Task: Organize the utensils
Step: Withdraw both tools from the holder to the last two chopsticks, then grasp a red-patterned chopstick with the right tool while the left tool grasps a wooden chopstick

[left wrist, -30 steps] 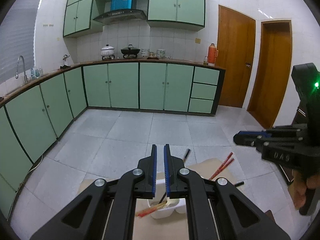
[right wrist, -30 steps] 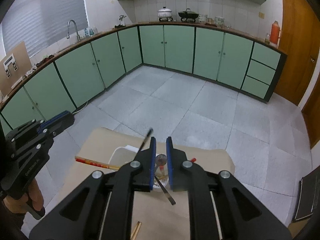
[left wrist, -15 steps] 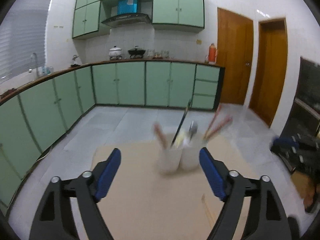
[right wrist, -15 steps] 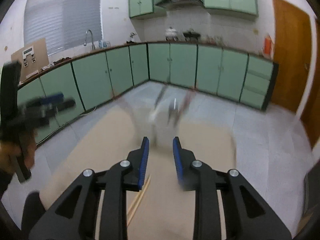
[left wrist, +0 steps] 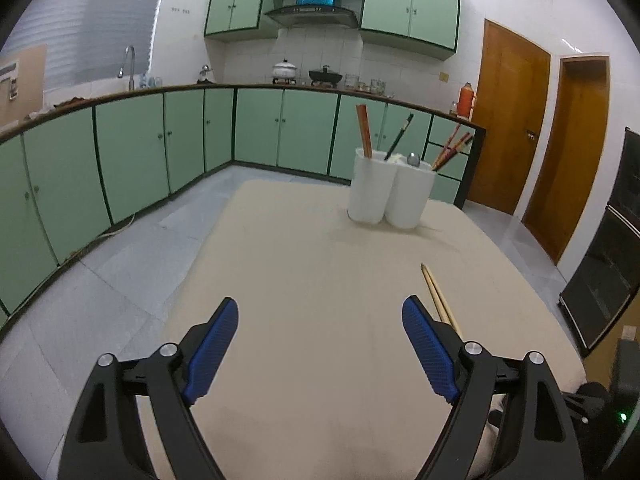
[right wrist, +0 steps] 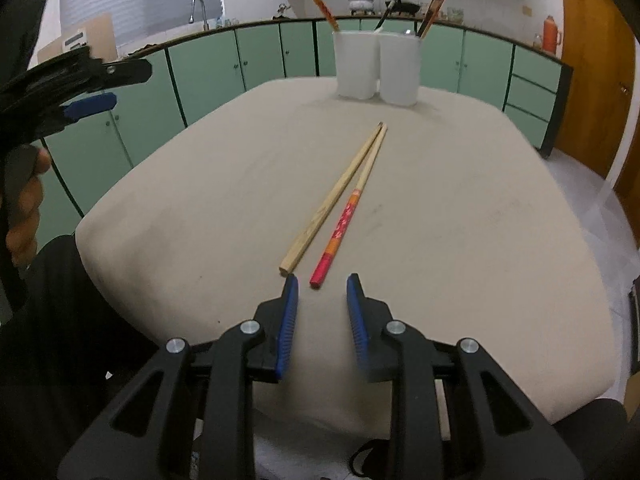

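Note:
Two chopsticks lie on the beige table [right wrist: 460,216]: a plain wooden chopstick [right wrist: 334,196] and a red-patterned chopstick [right wrist: 348,208], tips touching at the far end. They also show in the left wrist view [left wrist: 438,298]. A white two-cup utensil holder [right wrist: 376,66] stands at the far edge, with several chopsticks and a spoon upright in it; it also shows in the left wrist view [left wrist: 390,192]. My right gripper [right wrist: 320,282] is open and empty, just short of the chopsticks' near ends. My left gripper [left wrist: 320,314] is wide open and empty above the table.
The left gripper also shows at the left of the right wrist view [right wrist: 80,80]. Green kitchen cabinets [left wrist: 160,152] run behind the table, wooden doors [left wrist: 512,128] at the right. A dark appliance [left wrist: 612,272] stands right of the table.
Both grippers have dropped from above the holder to low near the table's front edge. Both have opened, the left one wide. The chopsticks now lie right before the right gripper.

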{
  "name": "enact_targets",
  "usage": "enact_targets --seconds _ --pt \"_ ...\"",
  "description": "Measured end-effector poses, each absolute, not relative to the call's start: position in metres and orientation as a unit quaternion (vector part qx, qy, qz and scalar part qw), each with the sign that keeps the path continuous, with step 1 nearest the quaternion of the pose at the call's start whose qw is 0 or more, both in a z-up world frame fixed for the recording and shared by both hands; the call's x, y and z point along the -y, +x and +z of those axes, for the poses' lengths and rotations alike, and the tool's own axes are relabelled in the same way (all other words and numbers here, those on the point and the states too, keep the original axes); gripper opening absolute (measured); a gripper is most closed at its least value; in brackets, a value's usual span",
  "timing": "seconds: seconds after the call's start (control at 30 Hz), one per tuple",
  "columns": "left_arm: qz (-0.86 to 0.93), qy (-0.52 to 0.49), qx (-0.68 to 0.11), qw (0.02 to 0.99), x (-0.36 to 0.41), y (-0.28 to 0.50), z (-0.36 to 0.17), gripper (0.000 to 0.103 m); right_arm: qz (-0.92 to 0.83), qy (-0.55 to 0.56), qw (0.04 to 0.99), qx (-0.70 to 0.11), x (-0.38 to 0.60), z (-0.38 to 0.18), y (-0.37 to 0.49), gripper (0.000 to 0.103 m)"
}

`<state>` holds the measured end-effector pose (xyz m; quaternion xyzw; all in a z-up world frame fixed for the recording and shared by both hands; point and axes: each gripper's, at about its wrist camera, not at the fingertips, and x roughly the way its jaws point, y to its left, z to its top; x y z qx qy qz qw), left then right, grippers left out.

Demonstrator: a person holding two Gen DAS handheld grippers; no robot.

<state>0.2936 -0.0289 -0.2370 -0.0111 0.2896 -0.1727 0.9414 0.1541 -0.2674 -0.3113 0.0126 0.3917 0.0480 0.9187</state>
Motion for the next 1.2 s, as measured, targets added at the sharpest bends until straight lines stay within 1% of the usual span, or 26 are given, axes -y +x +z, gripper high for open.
enact_targets --seconds 0.13,0.17,0.2,0.27,0.47,0.63,0.87,0.97,1.0,1.03,1.07,1.1,1.13,1.17,1.2 --pt "-0.177 -0.01 -0.292 0.94 0.03 0.287 -0.242 0.083 0.046 0.013 0.922 -0.383 0.271 -0.313 0.16 0.026" --pt "-0.181 -0.01 -0.294 0.938 0.031 0.286 -0.243 0.083 0.043 0.013 0.923 -0.382 0.273 -0.314 0.162 0.022" --pt "-0.185 -0.009 -0.295 0.937 0.033 0.285 -0.245 0.083 0.04 0.014 0.923 -0.381 0.275 -0.314 0.165 0.016" --pt "-0.191 -0.008 -0.299 0.935 0.038 0.283 -0.251 0.083 0.032 0.016 0.924 -0.381 0.285 -0.315 0.168 0.007" --pt "-0.222 0.001 -0.315 0.923 0.07 0.27 -0.267 0.081 -0.013 0.045 0.923 -0.381 0.329 -0.313 0.167 0.005" --pt "-0.249 0.018 -0.33 0.91 0.105 0.257 -0.286 0.074 -0.032 0.066 0.921 -0.383 0.359 -0.313 0.164 0.005" --pt "-0.272 0.063 -0.35 0.894 0.146 0.242 -0.316 0.07 -0.022 0.063 0.922 -0.381 0.369 -0.314 0.158 0.006" --pt "-0.263 0.075 -0.358 0.893 0.156 0.242 -0.326 0.059 -0.019 0.068 0.922 -0.382 0.369 -0.315 0.157 0.006" --pt "-0.26 0.075 -0.362 0.892 0.158 0.243 -0.329 0.049 -0.016 0.065 0.922 -0.382 0.367 -0.315 0.156 0.006" --pt "-0.256 0.071 -0.363 0.893 0.159 0.244 -0.331 0.044 -0.014 0.063 0.922 -0.381 0.366 -0.315 0.157 0.006" --pt "-0.252 0.071 -0.358 0.896 0.159 0.244 -0.331 0.038 -0.012 0.061 0.922 -0.381 0.365 -0.314 0.158 0.006" --pt "-0.251 0.072 -0.356 0.897 0.159 0.244 -0.331 0.028 -0.01 0.057 0.923 -0.381 0.362 -0.315 0.158 0.006" --pt "-0.251 0.074 -0.354 0.898 0.161 0.244 -0.331 0.012 -0.009 0.053 0.923 -0.381 0.36 -0.314 0.16 0.006" --pt "-0.249 0.073 -0.352 0.899 0.161 0.244 -0.331 0.007 -0.009 0.05 0.924 -0.38 0.358 -0.314 0.162 0.006" --pt "-0.241 0.067 -0.348 0.903 0.158 0.244 -0.33 0.007 -0.009 0.048 0.924 -0.379 0.356 -0.315 0.162 0.006"
